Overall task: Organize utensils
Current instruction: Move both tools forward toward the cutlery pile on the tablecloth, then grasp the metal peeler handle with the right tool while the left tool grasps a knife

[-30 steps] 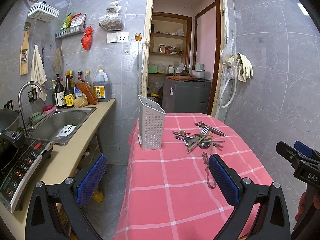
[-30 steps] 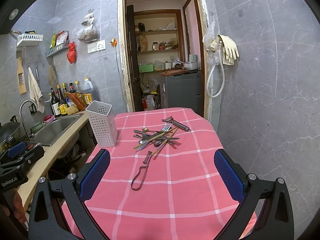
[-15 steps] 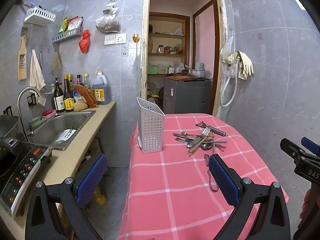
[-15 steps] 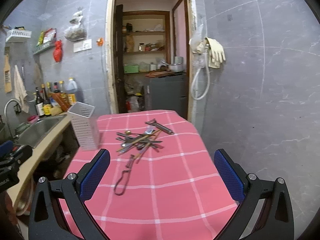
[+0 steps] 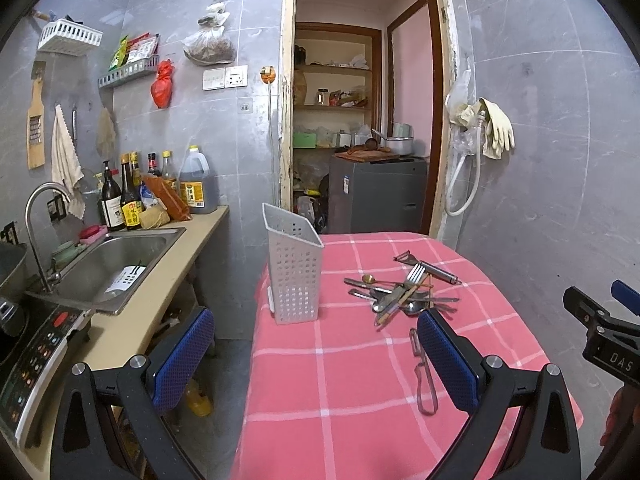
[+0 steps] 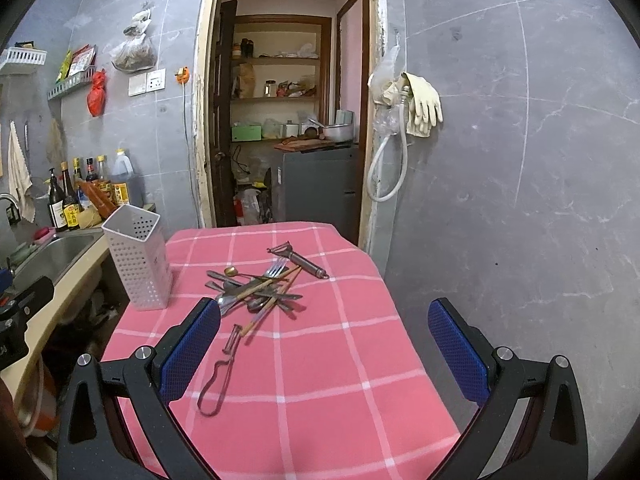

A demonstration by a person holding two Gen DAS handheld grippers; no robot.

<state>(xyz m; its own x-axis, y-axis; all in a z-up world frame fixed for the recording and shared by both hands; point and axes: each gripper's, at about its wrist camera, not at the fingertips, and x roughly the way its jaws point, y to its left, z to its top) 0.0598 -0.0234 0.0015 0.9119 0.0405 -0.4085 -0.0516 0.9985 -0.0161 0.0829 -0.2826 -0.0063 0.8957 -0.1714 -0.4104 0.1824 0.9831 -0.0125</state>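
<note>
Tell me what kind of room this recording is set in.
Most likely a small home kitchen: a steel sink set in a counter, sauce and oil bottles against the tiled wall, and a pile of utensils on a checked tablecloth.

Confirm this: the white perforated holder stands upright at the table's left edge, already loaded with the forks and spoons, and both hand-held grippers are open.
Not quite. The white perforated holder holds none of them: the right wrist view shows the forks and spoons piled loose on the pink tablecloth beside it. The rest holds: the holder stands upright at the left edge, and the left hand-held gripper and right hand-held gripper are open.
</note>
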